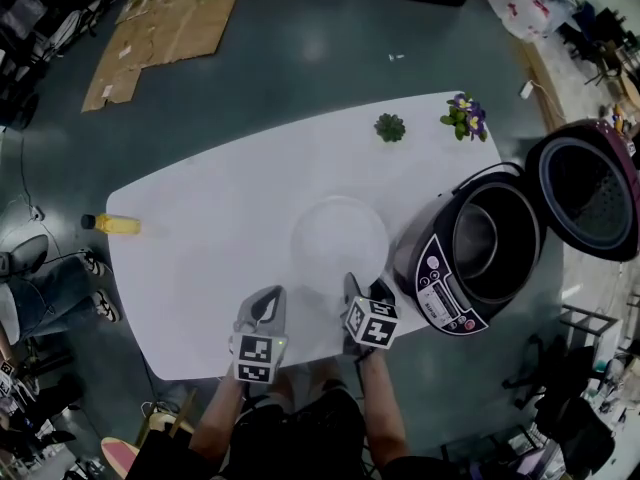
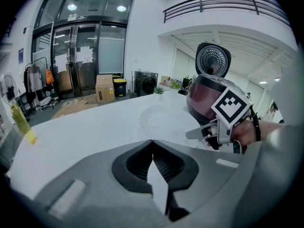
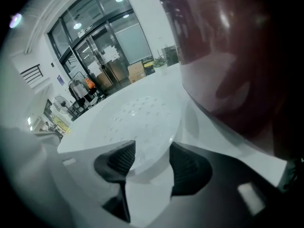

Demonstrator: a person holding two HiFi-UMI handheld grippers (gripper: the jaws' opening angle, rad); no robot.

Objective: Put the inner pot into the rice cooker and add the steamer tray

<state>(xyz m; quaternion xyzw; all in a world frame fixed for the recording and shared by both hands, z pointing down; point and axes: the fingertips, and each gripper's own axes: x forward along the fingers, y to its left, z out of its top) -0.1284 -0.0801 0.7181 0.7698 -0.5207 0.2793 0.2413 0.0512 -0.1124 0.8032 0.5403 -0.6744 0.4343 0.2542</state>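
Note:
The rice cooker [image 1: 470, 258] stands at the table's right end with its lid [image 1: 585, 188] swung open and the dark inner pot [image 1: 478, 236] sitting inside it. A translucent white steamer tray [image 1: 340, 238] lies flat on the table just left of the cooker. My right gripper [image 1: 352, 288] is at the tray's near rim. In the right gripper view it [image 3: 152, 148] is open, its pads on either side of the tray's [image 3: 142, 113] edge without pressing it. My left gripper [image 1: 266, 306] rests lower left of the tray, shut and empty [image 2: 152, 144].
A yellow bottle [image 1: 118, 224] lies at the white table's [image 1: 220, 218] left edge. Two small potted plants [image 1: 390, 126] [image 1: 466, 116] stand at the far edge. Flattened cardboard [image 1: 160, 38] lies on the floor beyond. A seated person's legs [image 1: 40, 278] show at the left.

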